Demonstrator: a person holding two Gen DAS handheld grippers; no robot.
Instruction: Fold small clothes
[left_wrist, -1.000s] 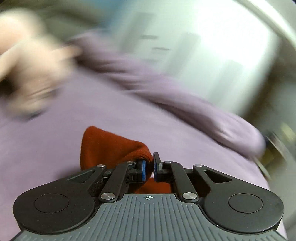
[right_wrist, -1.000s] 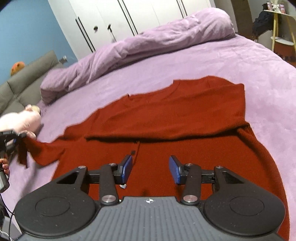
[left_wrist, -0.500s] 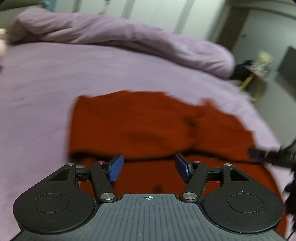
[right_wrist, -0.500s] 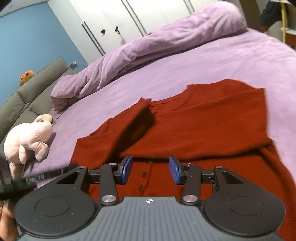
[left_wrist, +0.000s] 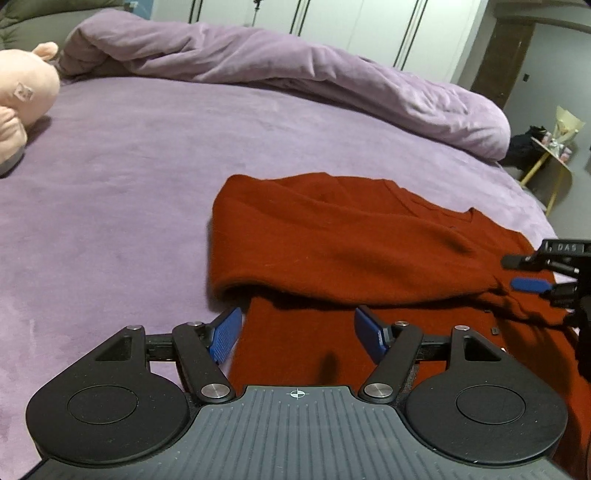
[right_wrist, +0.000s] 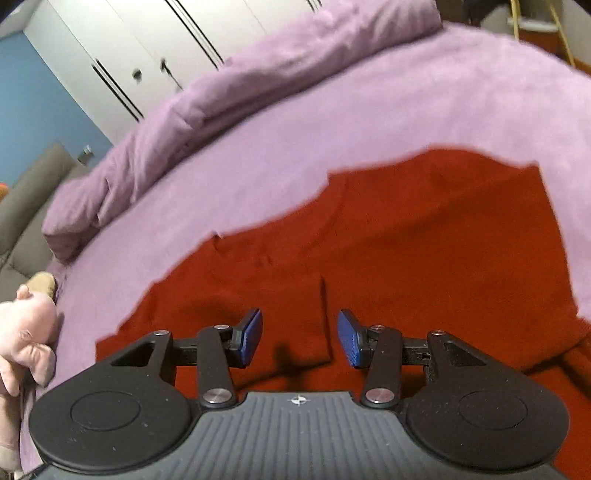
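At the bottom of each view, the left gripper (left_wrist: 298, 334) and the right gripper (right_wrist: 299, 339) both have their blue pads spread apart and hold nothing. Just beyond them the dark red knitted cardigan (left_wrist: 351, 243) lies partly folded on the purple bed cover (left_wrist: 122, 177). Farther back, a crumpled purple duvet (left_wrist: 295, 74) crosses the top, and a pink plush toy (left_wrist: 22, 92) sits at the upper left.

- left gripper (left_wrist: 298, 338): jaws apart, nothing between the pads; red cardigan (left_wrist: 351, 236) fold edge lies just ahead
- open purple bedsheet (left_wrist: 122, 177) to its left and ahead-left, free to pass
- pink plush toy (left_wrist: 22, 92) far left, well apart
- bunched duvet (left_wrist: 295, 74) blocks far ahead
- right gripper (left_wrist: 532, 284) near on its right, over the cardigan
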